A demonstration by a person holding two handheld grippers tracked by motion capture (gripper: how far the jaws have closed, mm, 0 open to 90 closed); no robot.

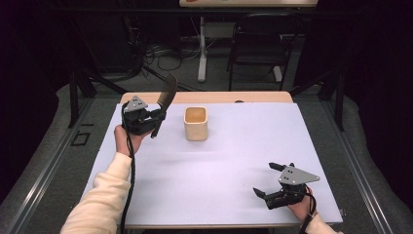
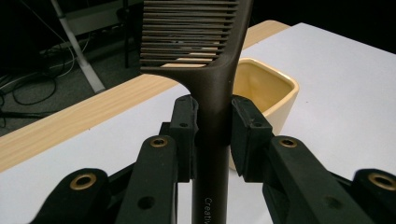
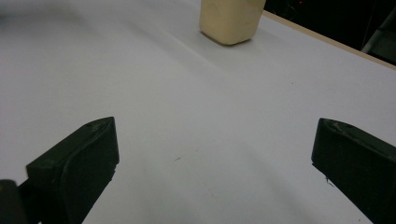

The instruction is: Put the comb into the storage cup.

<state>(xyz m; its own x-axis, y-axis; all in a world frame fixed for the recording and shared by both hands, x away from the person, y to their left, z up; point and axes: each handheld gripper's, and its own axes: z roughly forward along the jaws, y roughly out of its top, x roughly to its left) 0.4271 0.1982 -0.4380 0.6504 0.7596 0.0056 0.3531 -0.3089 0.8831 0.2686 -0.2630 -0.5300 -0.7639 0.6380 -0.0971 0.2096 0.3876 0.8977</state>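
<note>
Left gripper point(image 1: 158, 116): clamped on dark comb point(image 1: 165, 100), just left of cream cup point(image 1: 196, 123). Right gripper point(image 1: 268, 179): jaws apart, holding nothing.

The comb point(image 2: 212, 88) looks like smooth dark plastic with a slight sheen. The cup point(image 2: 266, 91) appears glazed, cream ceramic. A matt white sheet point(image 1: 219, 165) covers the table; its far edge point(image 1: 209, 97) shows pale wood. Gripper jaws are matt black plastic.

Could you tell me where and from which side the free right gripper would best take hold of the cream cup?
Probably by one wall at the rim: the cup stands upright and open-topped, so the open right gripper could come down from above, one jaw inside and one outside. Its near wall faces that gripper, with bare table between.
</note>
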